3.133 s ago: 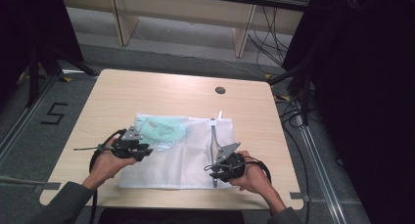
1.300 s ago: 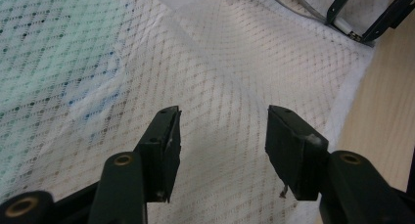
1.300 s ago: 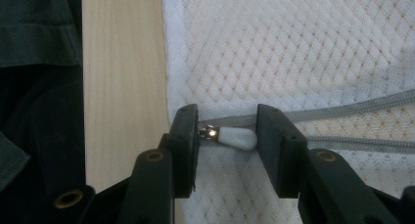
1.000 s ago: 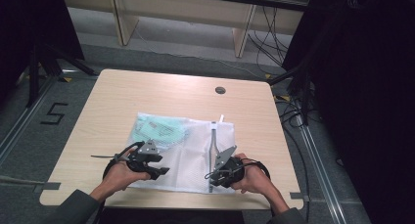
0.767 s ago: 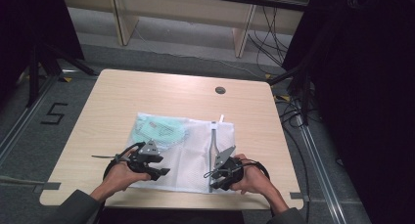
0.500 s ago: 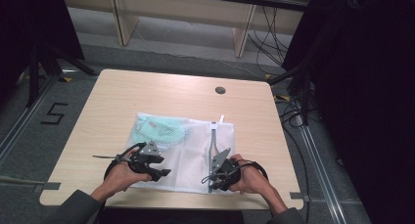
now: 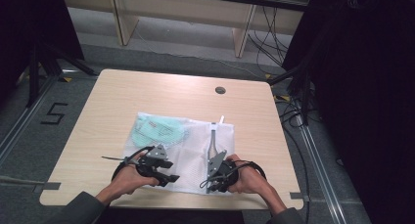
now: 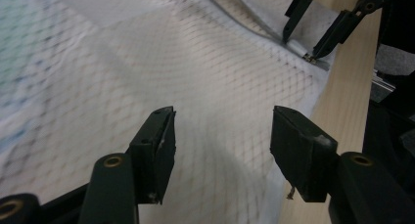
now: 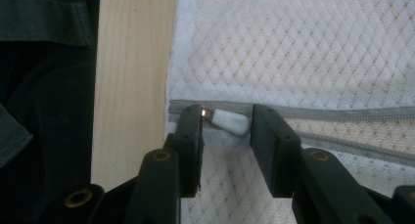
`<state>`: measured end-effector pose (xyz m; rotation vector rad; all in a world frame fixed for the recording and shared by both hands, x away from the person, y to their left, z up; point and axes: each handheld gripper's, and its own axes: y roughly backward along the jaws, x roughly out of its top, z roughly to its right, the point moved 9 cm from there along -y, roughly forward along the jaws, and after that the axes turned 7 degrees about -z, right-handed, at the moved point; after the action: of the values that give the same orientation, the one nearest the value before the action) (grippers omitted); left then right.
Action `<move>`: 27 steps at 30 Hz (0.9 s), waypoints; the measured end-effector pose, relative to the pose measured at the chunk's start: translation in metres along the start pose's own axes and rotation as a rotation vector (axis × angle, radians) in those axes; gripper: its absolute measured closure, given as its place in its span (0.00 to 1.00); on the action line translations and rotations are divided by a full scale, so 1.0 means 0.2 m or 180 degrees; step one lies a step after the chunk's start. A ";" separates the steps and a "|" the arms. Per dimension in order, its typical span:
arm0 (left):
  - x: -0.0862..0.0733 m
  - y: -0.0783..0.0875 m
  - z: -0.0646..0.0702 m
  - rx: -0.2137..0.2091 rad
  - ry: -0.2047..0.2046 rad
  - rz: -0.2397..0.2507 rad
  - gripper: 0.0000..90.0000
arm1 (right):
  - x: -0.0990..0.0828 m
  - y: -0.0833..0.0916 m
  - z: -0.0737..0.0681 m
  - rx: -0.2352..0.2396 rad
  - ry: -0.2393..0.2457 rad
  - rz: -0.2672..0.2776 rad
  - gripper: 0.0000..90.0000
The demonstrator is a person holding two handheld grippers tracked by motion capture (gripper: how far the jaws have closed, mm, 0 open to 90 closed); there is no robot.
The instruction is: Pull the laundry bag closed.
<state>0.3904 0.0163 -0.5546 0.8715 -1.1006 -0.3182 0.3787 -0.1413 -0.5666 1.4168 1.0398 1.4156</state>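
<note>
Fingers: we log the right gripper point(image 9: 225, 131) spread, its jaws just opening, the white zip pull point(image 9: 229, 121) loose between them at frame centre. Left gripper point(image 8: 222, 136) spread, just widening, over bare mesh. We place the mesh bag point(image 7: 195, 136) mid-table point(image 7: 147, 92); green cloth point(image 7: 156, 130) inside, upper left.

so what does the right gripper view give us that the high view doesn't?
Right gripper view: the white zipper pull lying between the right gripper's jaws, at the end of the grey zipper by the bag's edge; the pads stand apart from it. The jaws have just been opening.

High view: the whole table, the green item inside the bag, the left gripper and both hands.

Both: the white mesh bag, its zipper and the wooden tabletop.
</note>
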 end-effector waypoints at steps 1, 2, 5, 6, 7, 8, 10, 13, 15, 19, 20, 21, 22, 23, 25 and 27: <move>0.02 -0.04 0.01 -0.0033 0.0010 0.0000 0.47 | 0.00 0.00 0.00 -0.0001 0.0011 0.0007 0.73; 0.04 -0.07 0.01 -0.0063 -0.0046 -0.0007 0.48 | 0.00 0.00 -0.01 0.0033 -0.0047 -0.0007 0.73; 0.08 -0.14 -0.03 0.0026 -0.0133 -0.0039 0.49 | 0.00 0.00 -0.01 -0.0013 -0.0032 -0.0033 0.73; 0.10 -0.15 -0.04 0.0058 -0.0141 -0.0030 0.50 | 0.01 0.00 -0.02 0.0022 -0.0002 0.0010 0.72; 0.15 -0.17 -0.07 0.0088 -0.0141 0.0056 0.52 | 0.02 0.00 -0.02 0.0012 -0.0001 0.0013 0.71; 0.15 -0.17 -0.07 0.0088 -0.0141 0.0056 0.54 | 0.02 0.00 -0.01 -0.0011 0.0004 0.0014 0.71; 0.20 -0.20 -0.10 0.0079 -0.0136 0.0118 0.57 | 0.03 -0.01 -0.01 0.0010 0.0021 0.0033 0.72; 0.24 -0.25 -0.12 0.0081 -0.0168 0.0106 0.60 | 0.03 -0.01 -0.02 0.0035 -0.0034 0.0072 0.73; 0.24 -0.29 -0.12 0.0076 -0.0216 0.0044 0.64 | 0.03 -0.01 -0.02 0.0018 0.0047 0.0074 0.73; 0.25 -0.31 -0.14 0.0097 -0.0196 0.0009 0.80 | 0.02 0.00 -0.03 0.0059 0.0122 0.0013 0.79; 0.25 -0.31 -0.15 0.0114 -0.0230 0.0006 0.80 | 0.02 0.00 -0.03 0.0059 0.0122 0.0013 0.79; 0.25 -0.31 -0.15 0.0124 -0.0159 -0.0008 0.82 | 0.01 0.00 -0.03 0.0062 0.0139 -0.0002 0.81; 0.25 -0.31 -0.16 0.0142 -0.0191 -0.0030 0.84 | 0.01 0.00 -0.04 0.0105 0.0143 0.0022 0.82; 0.25 -0.31 -0.16 0.0169 -0.0207 -0.0015 0.86 | 0.01 0.00 -0.05 0.0139 0.0123 0.0024 0.82; 0.26 -0.31 -0.16 0.0180 -0.0191 0.0014 0.89 | 0.02 0.00 -0.06 0.0167 0.0157 0.0057 0.84; 0.25 -0.31 -0.16 0.0181 -0.0201 0.0013 0.89 | 0.02 0.01 -0.07 0.0210 0.0128 0.0060 0.87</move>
<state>0.4524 -0.0409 -0.5742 0.9147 -1.1745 -0.3140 0.3648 -0.1372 -0.5641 1.4541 1.1104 1.4403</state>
